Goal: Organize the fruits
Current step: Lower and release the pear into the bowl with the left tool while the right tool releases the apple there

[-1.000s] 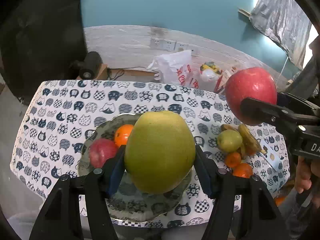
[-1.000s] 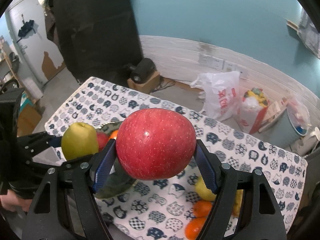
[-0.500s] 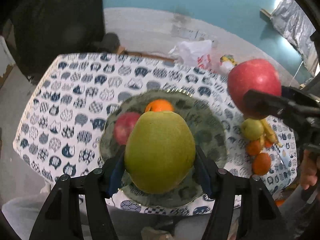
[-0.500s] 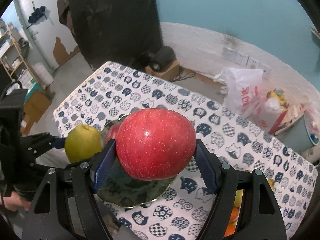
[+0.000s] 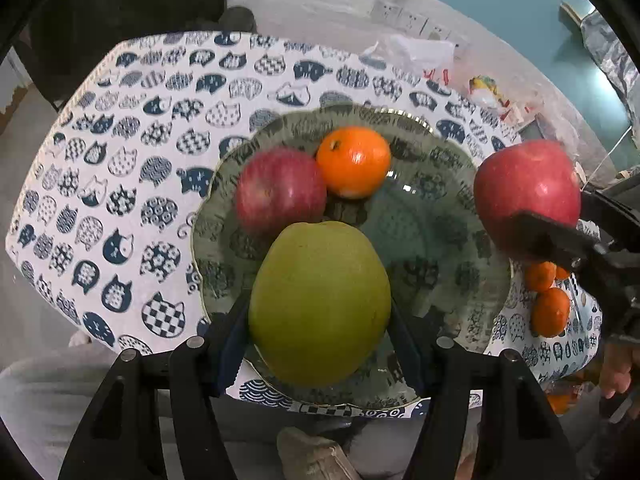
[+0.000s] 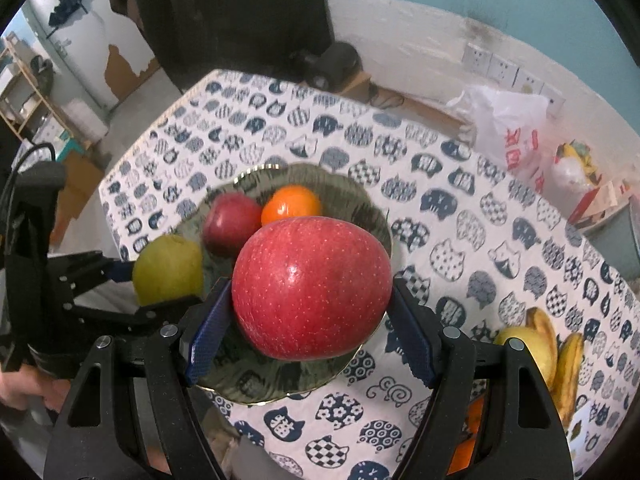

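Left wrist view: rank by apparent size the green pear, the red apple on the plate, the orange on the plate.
1. Green pear, though nearness to the camera inflates it.
2. Red apple on the plate.
3. Orange on the plate.

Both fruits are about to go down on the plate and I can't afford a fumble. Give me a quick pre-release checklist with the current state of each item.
1. Left gripper clamped on the green pear: ok, both pads press its sides.
2. Right gripper clamped on the big red apple: ok.
3. Pear over the plate: ok, above its near part.
4. Bare spot on the plate: ok, its right half is bare; the small red apple and orange sit far left.
5. Big apple fully above the plate: cannot tell, it hangs near the right rim.
6. Height above the plate: cannot tell.
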{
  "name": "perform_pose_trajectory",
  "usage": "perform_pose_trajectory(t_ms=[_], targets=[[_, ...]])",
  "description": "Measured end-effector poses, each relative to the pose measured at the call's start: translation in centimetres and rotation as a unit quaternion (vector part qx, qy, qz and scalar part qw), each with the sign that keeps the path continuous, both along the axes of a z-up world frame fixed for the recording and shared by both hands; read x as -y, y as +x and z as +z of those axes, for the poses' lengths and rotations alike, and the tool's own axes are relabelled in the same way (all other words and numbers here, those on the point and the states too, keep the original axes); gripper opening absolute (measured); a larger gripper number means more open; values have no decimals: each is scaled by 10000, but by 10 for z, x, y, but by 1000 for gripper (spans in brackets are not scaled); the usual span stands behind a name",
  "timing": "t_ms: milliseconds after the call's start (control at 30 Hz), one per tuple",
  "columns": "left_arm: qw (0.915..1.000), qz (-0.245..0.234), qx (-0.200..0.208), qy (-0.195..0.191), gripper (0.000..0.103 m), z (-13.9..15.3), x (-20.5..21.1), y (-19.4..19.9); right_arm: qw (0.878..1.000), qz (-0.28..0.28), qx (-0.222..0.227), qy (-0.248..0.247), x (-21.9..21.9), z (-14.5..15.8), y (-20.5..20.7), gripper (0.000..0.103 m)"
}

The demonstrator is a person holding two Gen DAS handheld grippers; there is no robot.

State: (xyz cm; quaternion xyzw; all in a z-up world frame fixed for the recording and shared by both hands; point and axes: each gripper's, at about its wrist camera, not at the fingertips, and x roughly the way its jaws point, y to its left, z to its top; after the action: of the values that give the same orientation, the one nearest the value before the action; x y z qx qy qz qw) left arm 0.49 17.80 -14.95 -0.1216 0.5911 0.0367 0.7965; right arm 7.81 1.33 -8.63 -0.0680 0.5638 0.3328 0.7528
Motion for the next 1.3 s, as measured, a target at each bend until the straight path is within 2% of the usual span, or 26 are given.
perform_pose_trajectory(t_ms=[133,467,533,633,867,1133,1300], targets=[[9998,27,-209,-59,66,-12,0,-1,9998,37,-207,-29,-1,-16,-3,77],[9988,-27,-480,9,66,-26,1,5,9991,189,-327,-169,-5,-32,-10,77],[9992,-38,-404,-35,66,-23,1,5,9990,202,-349,-207,-7,-35,-10,77],[9994,-84,-315,93,66,-16,2,7,9989,247,-343,-190,-6,-36,-11,77],[9992,-1,-394,18,66,-15,-4,6,9989,295,-295,-220,-7,-36,-12,77],[9994,-86,-329,96,66,-10,1,3,9983,456,-148,-346,-10,-37,-17,77],[9993,-125,-321,130,66,-9,3,3,9984,440,-215,-292,-8,-37,-16,77]])
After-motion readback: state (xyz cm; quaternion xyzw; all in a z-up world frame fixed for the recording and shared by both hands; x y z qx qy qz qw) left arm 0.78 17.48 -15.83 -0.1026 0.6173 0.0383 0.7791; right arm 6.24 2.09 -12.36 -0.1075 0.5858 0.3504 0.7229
